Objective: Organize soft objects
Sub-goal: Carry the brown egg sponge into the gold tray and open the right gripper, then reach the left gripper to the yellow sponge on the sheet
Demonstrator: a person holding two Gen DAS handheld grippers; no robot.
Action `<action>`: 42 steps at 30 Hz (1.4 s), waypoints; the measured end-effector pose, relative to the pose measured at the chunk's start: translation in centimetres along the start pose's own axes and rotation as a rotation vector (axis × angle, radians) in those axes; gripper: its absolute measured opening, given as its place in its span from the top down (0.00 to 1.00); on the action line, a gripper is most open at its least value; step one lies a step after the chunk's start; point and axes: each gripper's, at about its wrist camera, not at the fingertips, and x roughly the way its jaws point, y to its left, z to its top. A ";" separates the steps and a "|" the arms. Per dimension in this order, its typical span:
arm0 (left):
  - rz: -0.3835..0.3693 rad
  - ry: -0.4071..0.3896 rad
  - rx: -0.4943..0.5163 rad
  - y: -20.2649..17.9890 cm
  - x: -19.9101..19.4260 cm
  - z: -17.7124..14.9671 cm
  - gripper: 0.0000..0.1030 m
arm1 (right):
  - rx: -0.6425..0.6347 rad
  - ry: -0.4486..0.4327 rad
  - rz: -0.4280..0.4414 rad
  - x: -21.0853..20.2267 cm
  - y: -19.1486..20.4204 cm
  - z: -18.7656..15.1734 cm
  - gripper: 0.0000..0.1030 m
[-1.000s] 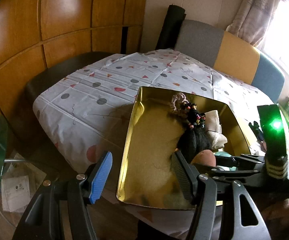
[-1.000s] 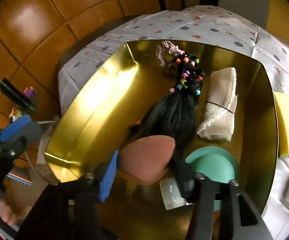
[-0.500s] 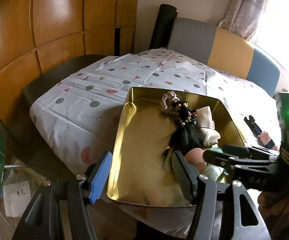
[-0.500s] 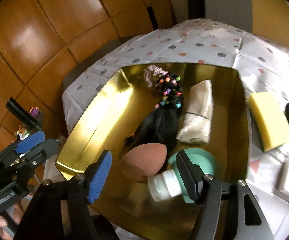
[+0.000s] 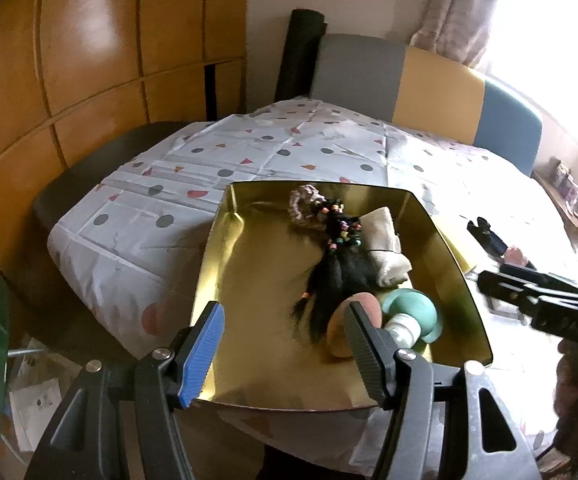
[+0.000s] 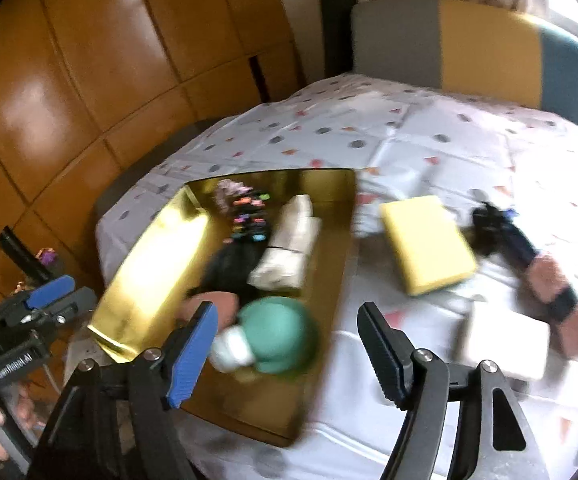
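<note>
Inside the gold tray, an egg-shaped brown sponge lies.

Makeup sponge: partly hidden behind a left jaw.
White block: blurred, kind unclear.
Right gripper: cut off by the frame edge.

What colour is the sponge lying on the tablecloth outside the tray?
Yellow. The sponge shows best in the right wrist view, just right of the gold tray.
</note>
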 end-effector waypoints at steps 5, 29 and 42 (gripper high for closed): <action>-0.012 0.005 0.028 -1.3 0.0 0.1 0.39 | 0.055 -0.020 -0.078 -2.0 -4.6 -0.8 0.29; -0.121 0.027 0.218 -10.8 0.5 1.9 0.39 | 0.380 -0.073 -0.355 -7.8 -20.9 -6.2 0.24; -0.362 0.182 0.207 -19.7 4.6 7.1 0.38 | 0.421 -0.122 -0.335 -9.1 -21.1 -6.0 0.18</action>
